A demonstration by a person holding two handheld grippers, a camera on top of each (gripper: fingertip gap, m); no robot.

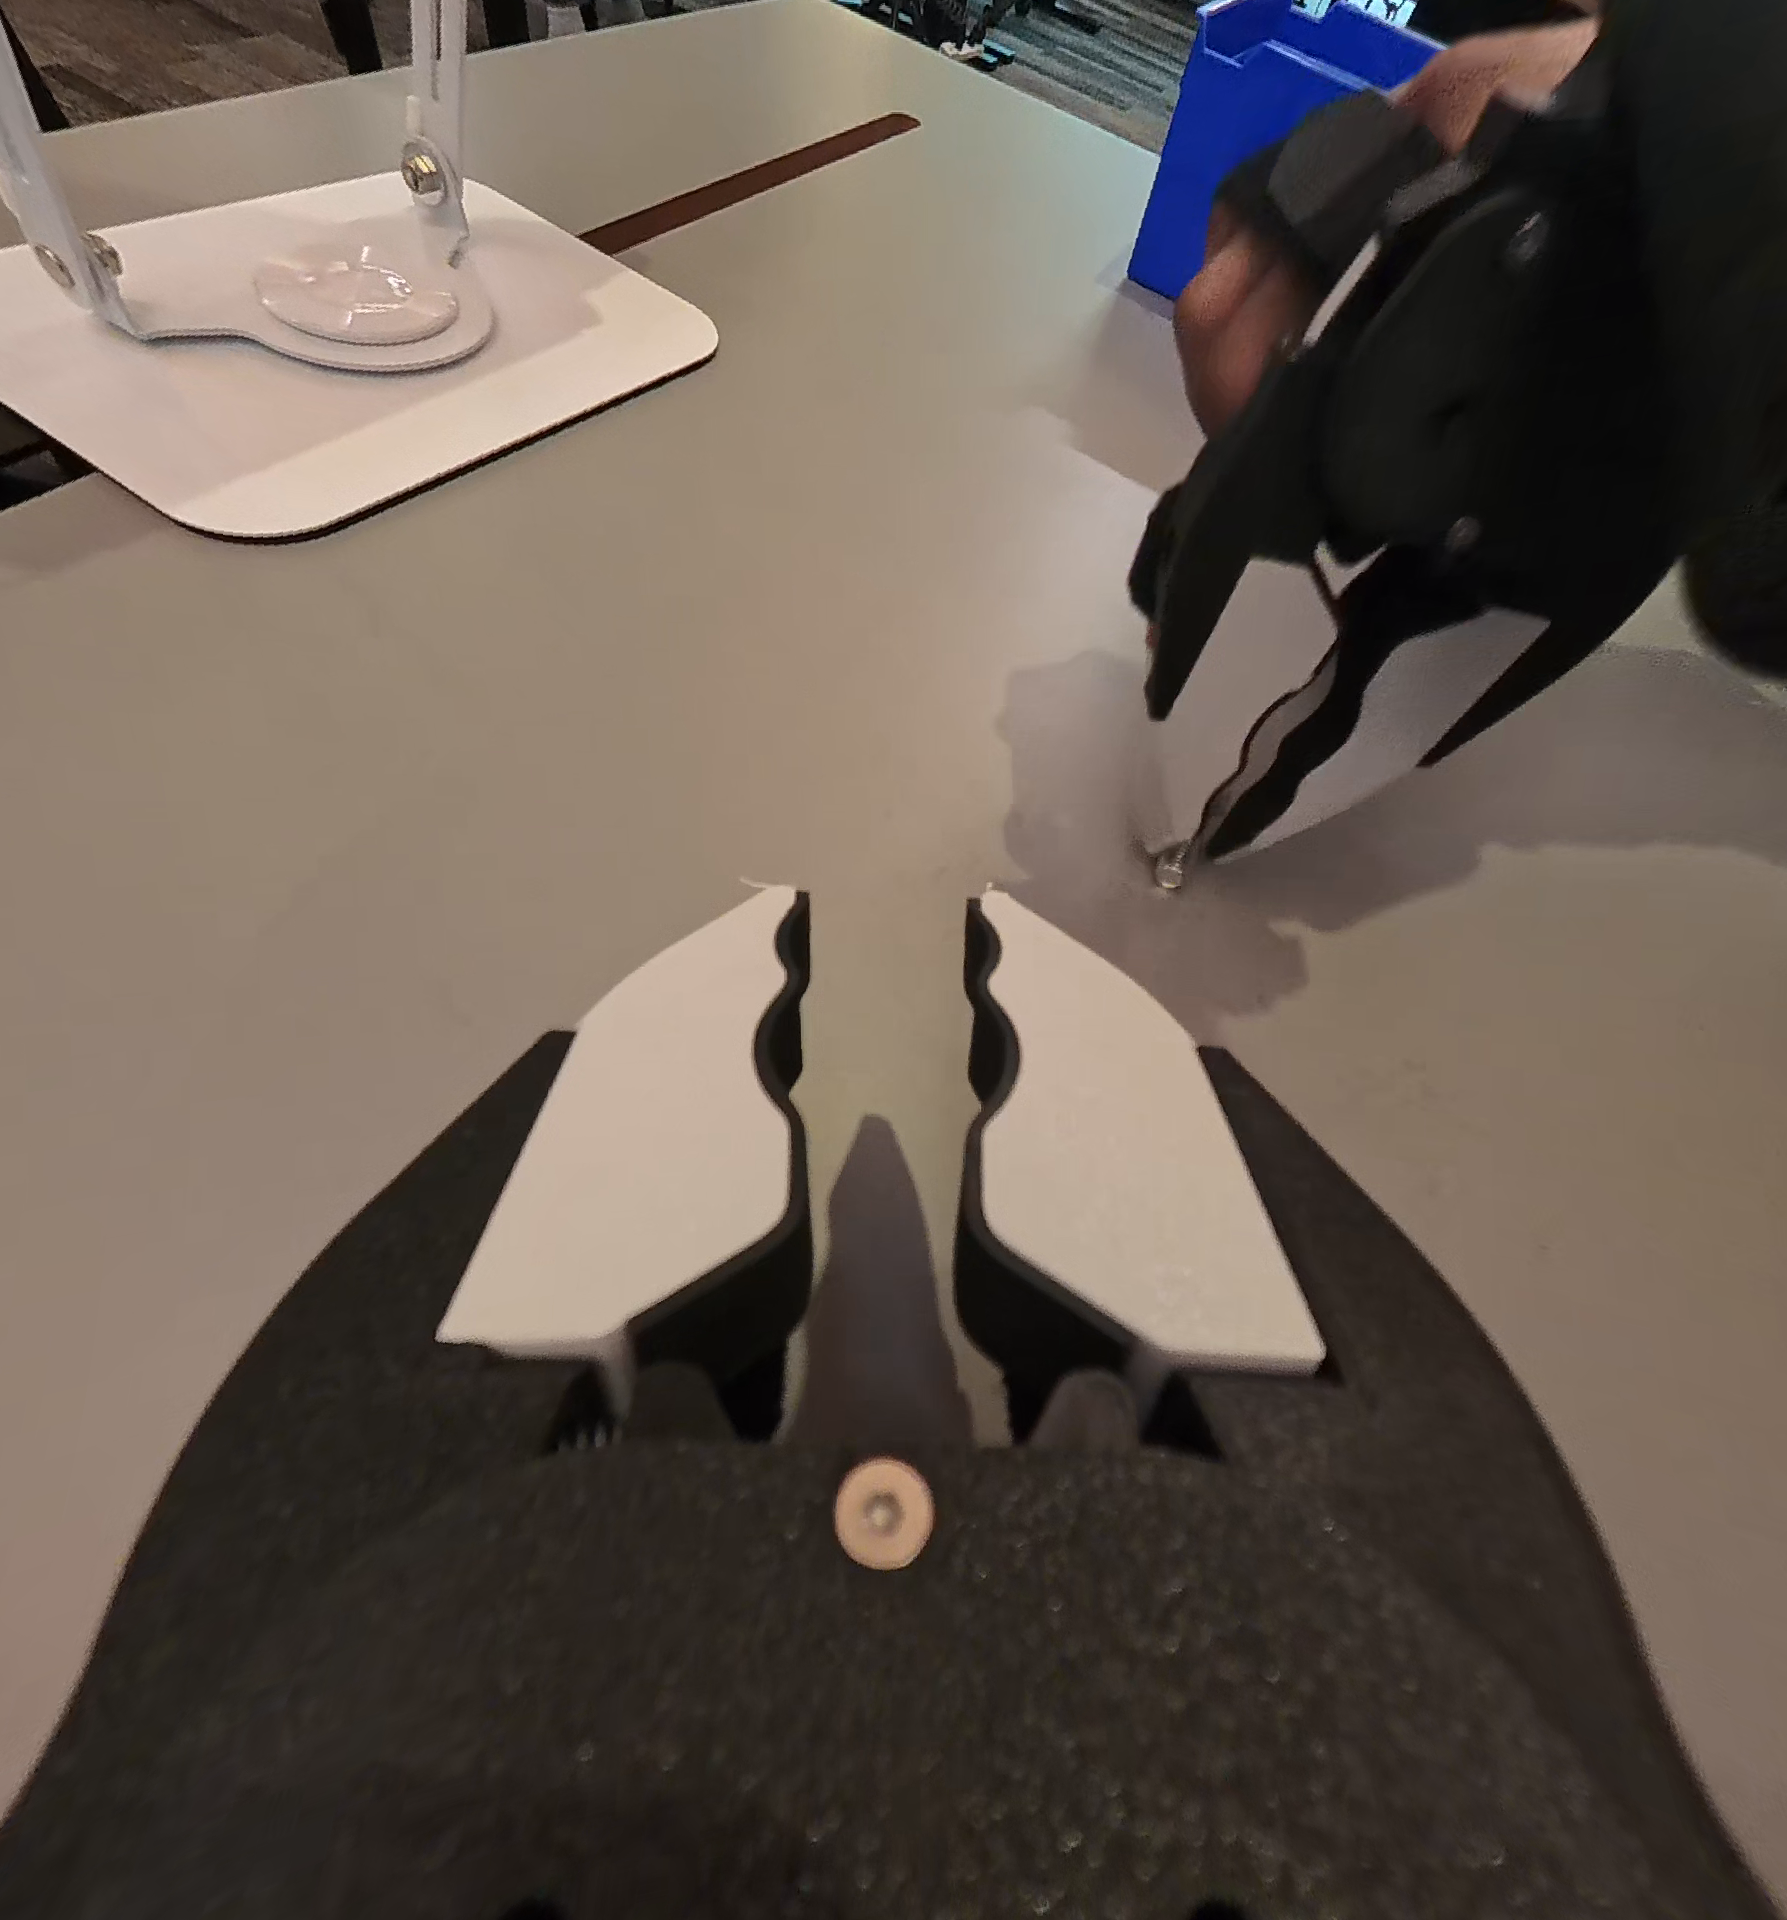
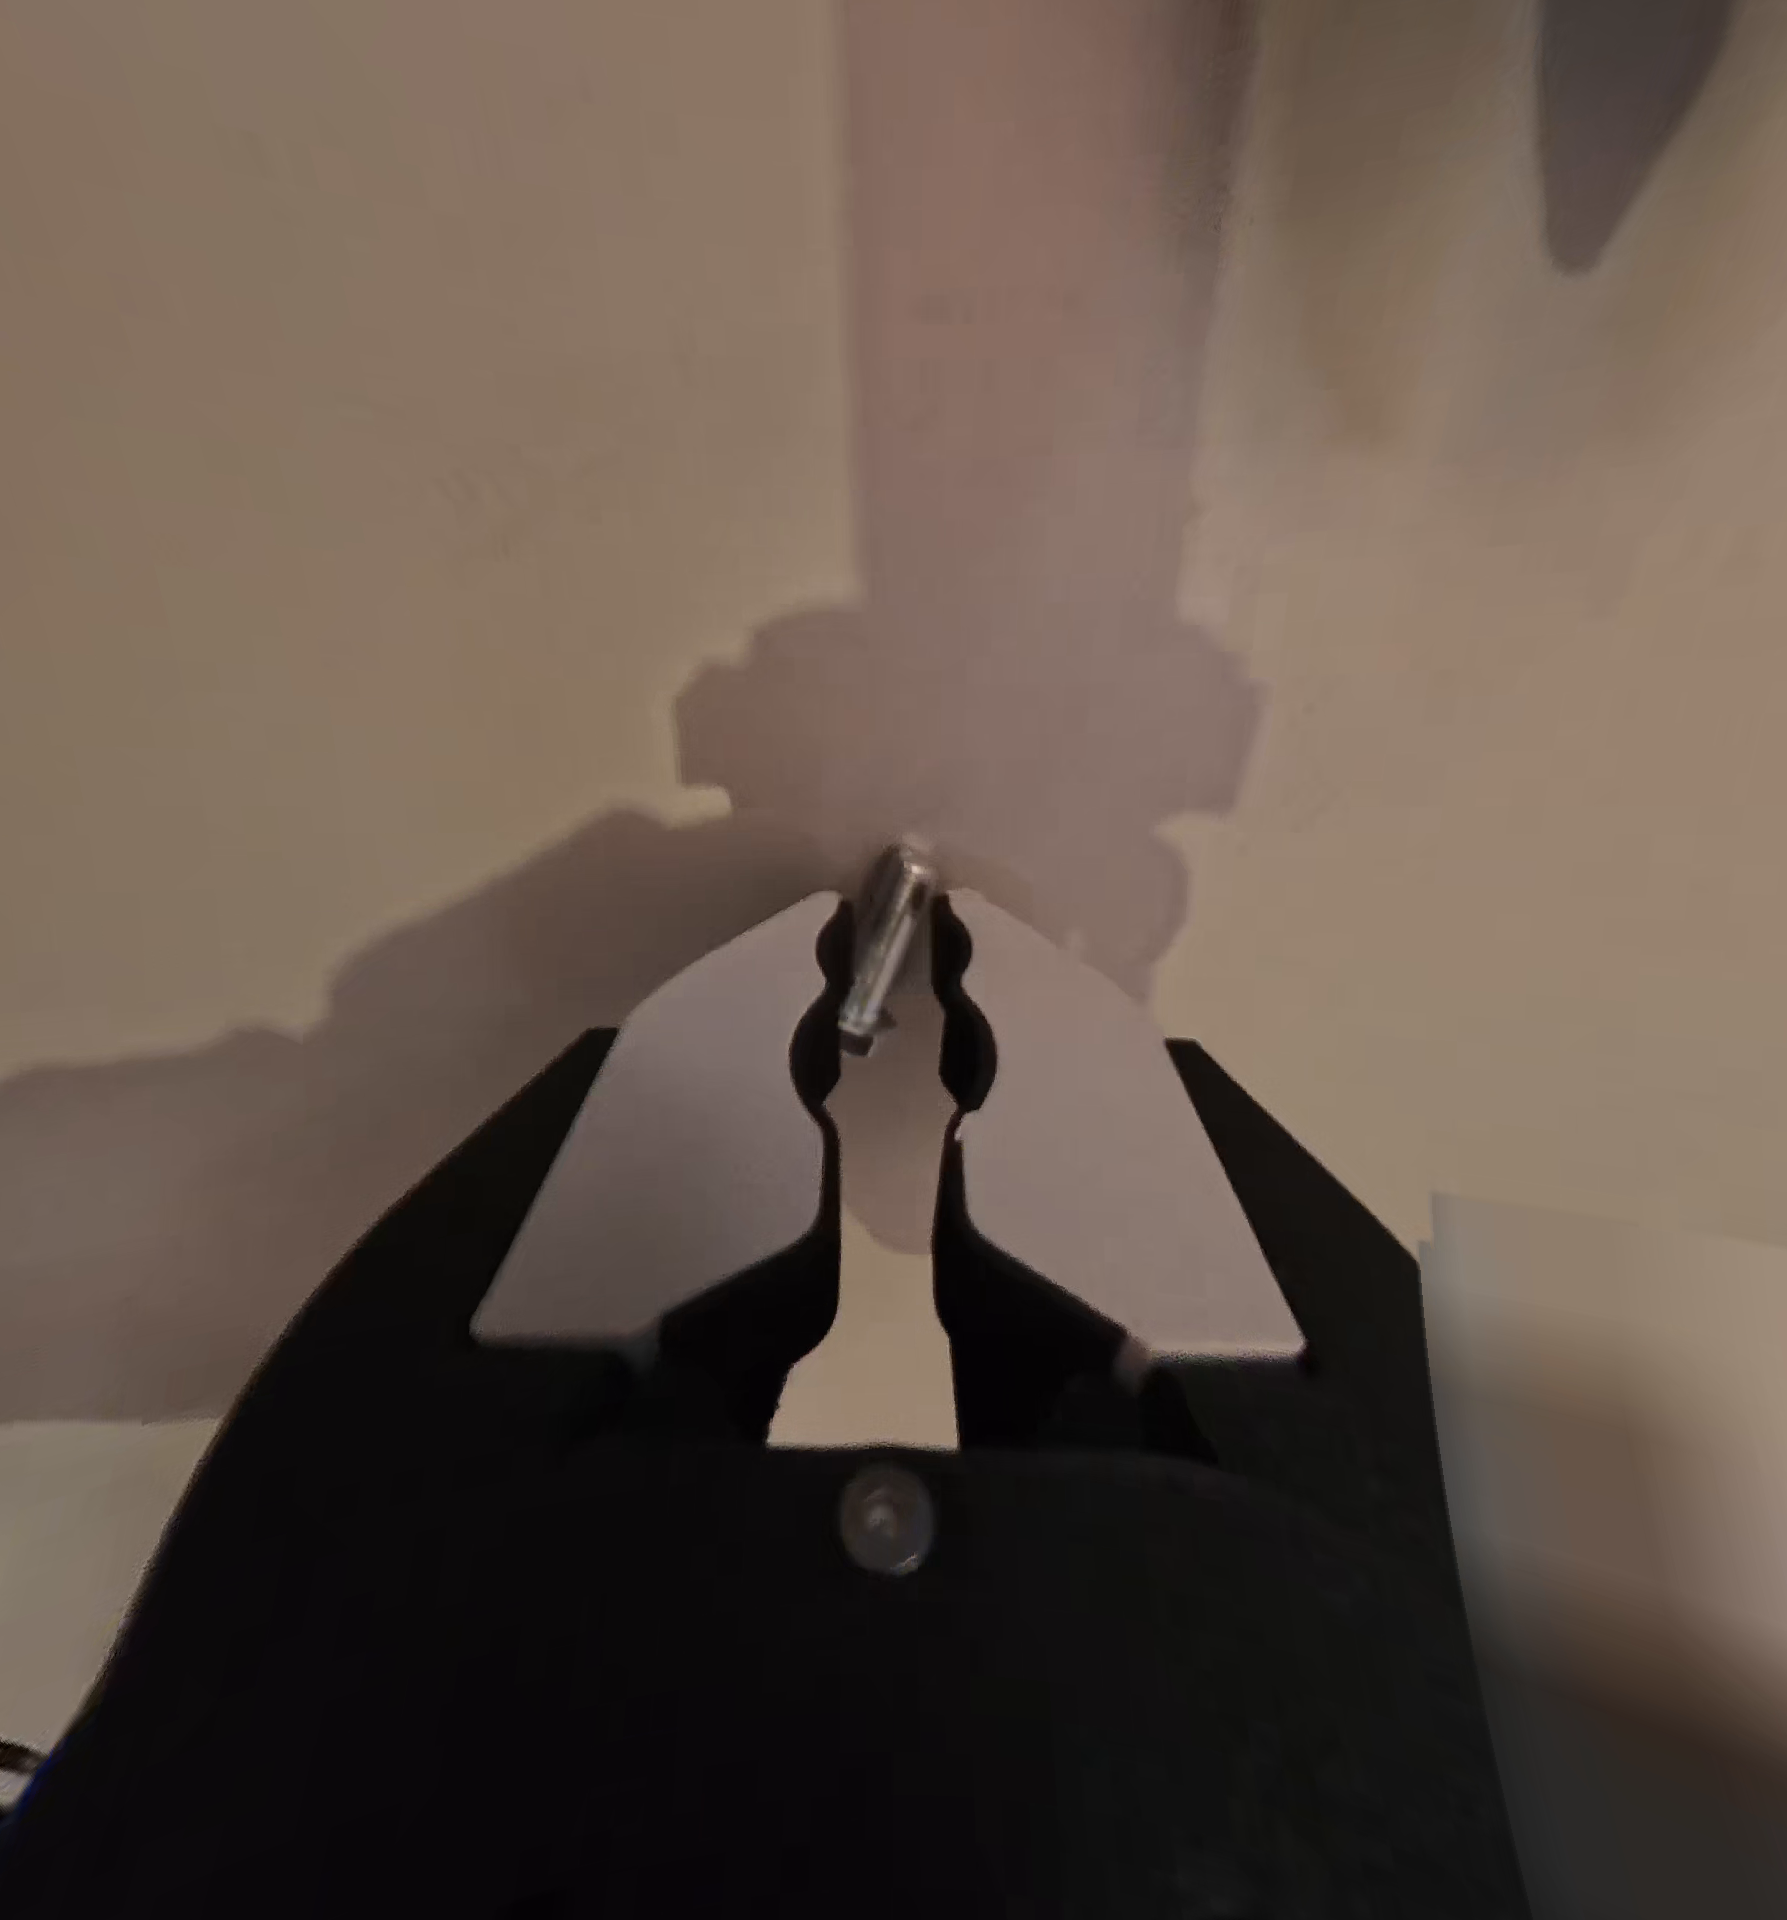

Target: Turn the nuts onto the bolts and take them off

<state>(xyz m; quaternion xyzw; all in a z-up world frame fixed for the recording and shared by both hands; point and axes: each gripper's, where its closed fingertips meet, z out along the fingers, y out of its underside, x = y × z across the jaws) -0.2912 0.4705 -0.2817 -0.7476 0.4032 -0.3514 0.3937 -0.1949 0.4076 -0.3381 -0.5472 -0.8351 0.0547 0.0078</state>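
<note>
Grey tabletop [image 1: 660,675] fills both views. In the left wrist view, upper left holds a white stand [image 1: 328,343] on a flat base, with a dark slot beyond it. Lower centre, the left gripper [image 1: 887,904] is parted and empty, hovering over bare table. At right, the right gripper [image 1: 1195,847] angles down steeply, its tips pinching a small steel bolt [image 1: 1169,868] that touches or nearly touches the table. A blue bin [image 1: 1242,135] sits upper right, near the far edge.

The right wrist view shows the bolt [image 2: 884,951] clenched only at the very tips, lying skewed between the fingers. No nut is visible.

Risks, as I judge them: so shallow and crooked a grip could let the bolt pivot or squirt out, and smooth laminate would let it roll. A skewed bolt also invites cross-threading.

Room is generous in the centre; the table edge at far right is close to the bolt.
</note>
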